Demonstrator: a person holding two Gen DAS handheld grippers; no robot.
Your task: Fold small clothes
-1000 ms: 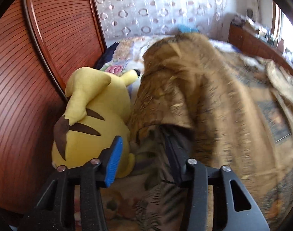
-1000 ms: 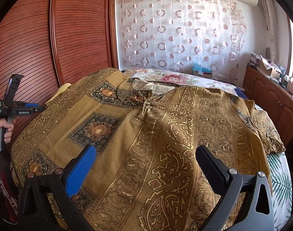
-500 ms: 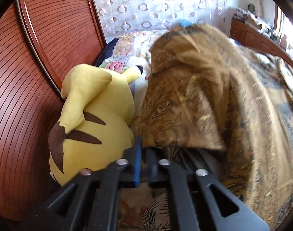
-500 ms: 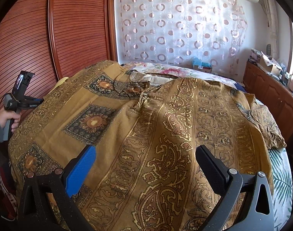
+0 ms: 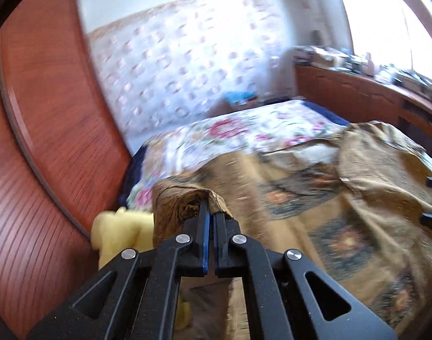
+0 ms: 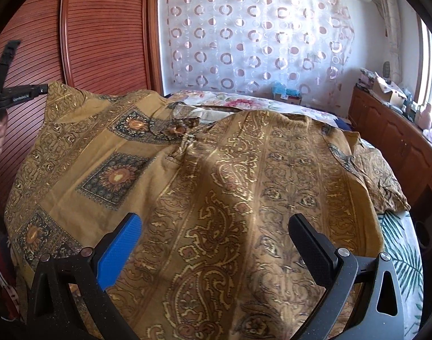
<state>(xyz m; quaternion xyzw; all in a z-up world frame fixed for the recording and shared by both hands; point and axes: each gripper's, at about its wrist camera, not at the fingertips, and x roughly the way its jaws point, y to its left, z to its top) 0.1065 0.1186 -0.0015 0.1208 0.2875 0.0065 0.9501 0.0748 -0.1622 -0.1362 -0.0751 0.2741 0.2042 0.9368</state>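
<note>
1. The left gripper [image 5: 209, 212] bites only a thin edge of the garment [image 6: 216, 198]; my guess is that a sharp pull could drag the cloth out past the fingertips, since so little fabric lies between them
2. The rest of the garment spreads over the bed [image 5: 244, 130] ahead of and to the right of those fingers, so its weight may tug the corner free or bunch the fold
3. A yellow plush toy [image 5: 116, 232] sits just below and left of the left fingers, by the wardrobe [image 5: 46, 141]; a low swing could catch it
4. The left view is blurred, so how deep the cloth sits in the grip cannot be told
5. Left fingers: together, clamped on a folded garment corner that drapes over their tips
6. Right gripper [image 6: 213, 243]: fingers wide apart, the blue pad [image 6: 119, 249] on one side and the black one on the other, holding nothing; the garment lies beneath and ahead of them, and whether they touch it I cannot tell
</note>
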